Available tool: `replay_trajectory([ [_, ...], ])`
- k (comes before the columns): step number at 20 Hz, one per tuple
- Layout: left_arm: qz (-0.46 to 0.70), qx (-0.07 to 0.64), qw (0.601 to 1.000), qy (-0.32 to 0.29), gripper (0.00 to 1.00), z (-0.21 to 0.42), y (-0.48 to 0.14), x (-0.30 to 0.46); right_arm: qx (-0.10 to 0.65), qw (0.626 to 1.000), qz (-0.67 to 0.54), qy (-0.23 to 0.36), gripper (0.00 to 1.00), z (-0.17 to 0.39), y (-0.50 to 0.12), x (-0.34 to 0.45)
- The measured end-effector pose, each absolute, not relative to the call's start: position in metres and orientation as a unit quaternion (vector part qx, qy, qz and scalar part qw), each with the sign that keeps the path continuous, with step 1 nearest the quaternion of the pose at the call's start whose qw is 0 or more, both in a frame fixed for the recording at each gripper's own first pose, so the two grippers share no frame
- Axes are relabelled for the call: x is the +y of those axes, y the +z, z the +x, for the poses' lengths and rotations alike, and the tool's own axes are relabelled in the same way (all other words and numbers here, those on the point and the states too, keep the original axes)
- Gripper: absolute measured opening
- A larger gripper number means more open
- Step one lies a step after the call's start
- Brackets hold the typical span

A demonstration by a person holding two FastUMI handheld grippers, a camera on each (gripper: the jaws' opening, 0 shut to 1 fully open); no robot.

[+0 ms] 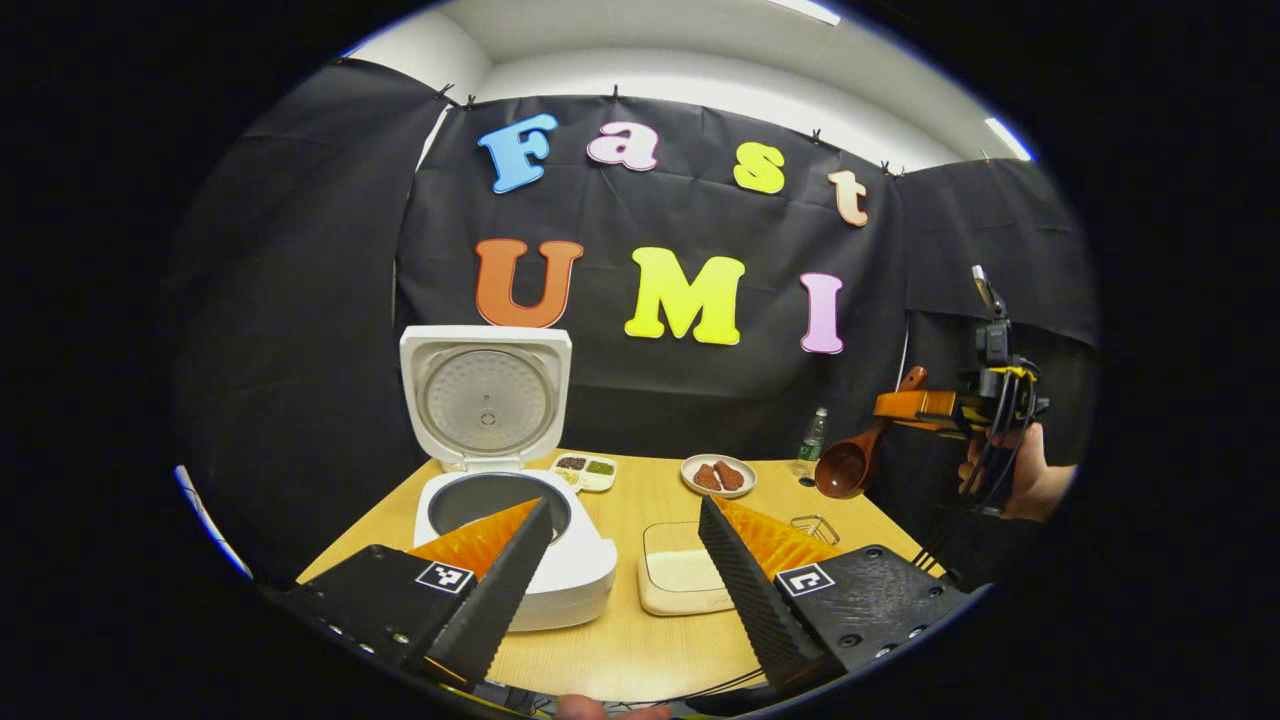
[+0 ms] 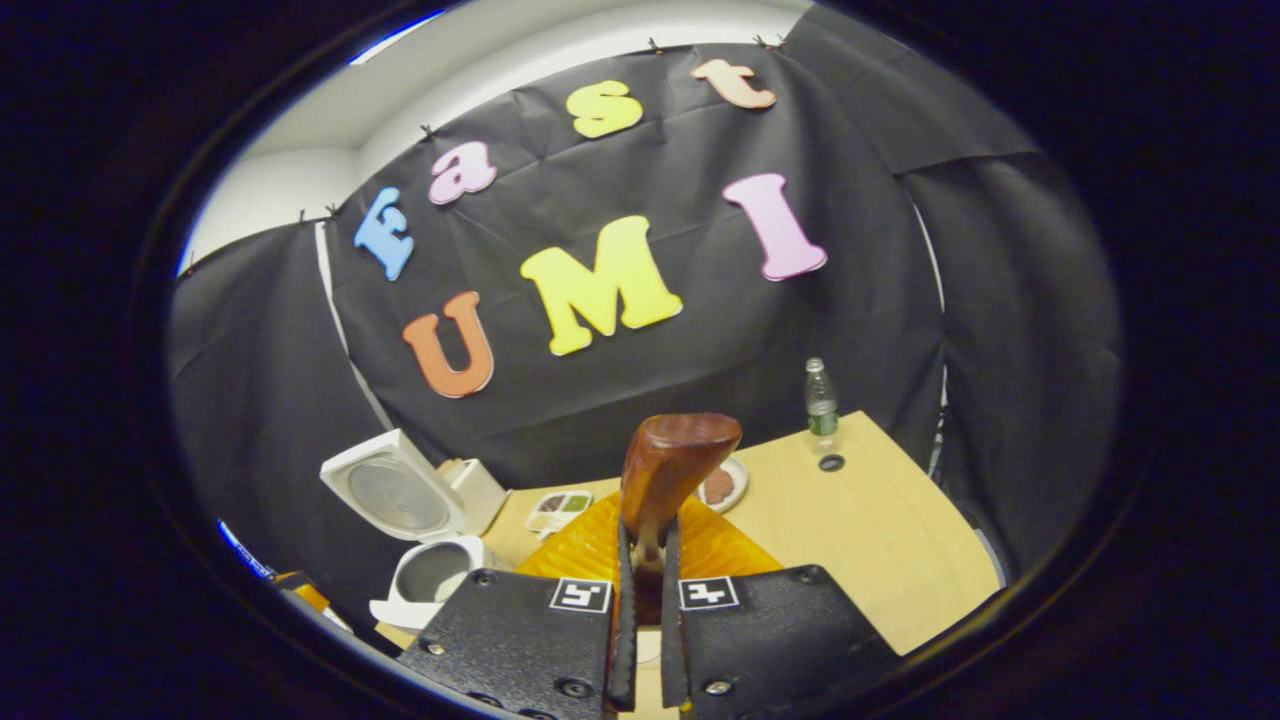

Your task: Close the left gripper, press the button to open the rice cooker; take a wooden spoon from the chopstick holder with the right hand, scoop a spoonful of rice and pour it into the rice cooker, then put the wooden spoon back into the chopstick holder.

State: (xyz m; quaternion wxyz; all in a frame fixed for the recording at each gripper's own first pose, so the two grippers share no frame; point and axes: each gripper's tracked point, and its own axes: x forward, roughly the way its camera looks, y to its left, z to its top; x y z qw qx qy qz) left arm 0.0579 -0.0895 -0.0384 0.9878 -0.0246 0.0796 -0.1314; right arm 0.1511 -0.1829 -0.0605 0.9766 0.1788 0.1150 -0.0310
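Observation:
The white rice cooker stands at the table's left with its lid upright and the grey inner pot showing. My left gripper hovers open over the near table, one finger in front of the cooker, the other by a shallow white dish of rice. At the right a hand holds my right gripper in the air, shut on the handle of a dark wooden spoon whose bowl hangs down. In the right gripper view the right gripper clamps the spoon, and the cooker sits low left.
A plate of red-brown food, a small divided dish and a bottle line the back of the wooden table. A small wire frame sits right of the rice dish. A bottle cap lies by the bottle.

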Motion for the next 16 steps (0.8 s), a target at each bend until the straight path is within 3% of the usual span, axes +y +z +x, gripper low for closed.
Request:
replay_trajectory([
  [6, -0.03, 0.092, 0.988, -0.117, 0.94, 0.077, -0.033, -0.102, 0.146, 0.966, 0.198, -0.079, 0.12, 0.187, -0.137, -0.227],
  [16, 0.011, 0.118, 0.99, -0.072, 0.94, 0.104, -0.026, -0.087, 0.204, 0.954, 0.199, -0.095, 0.12, 0.214, -0.24, -0.247],
])
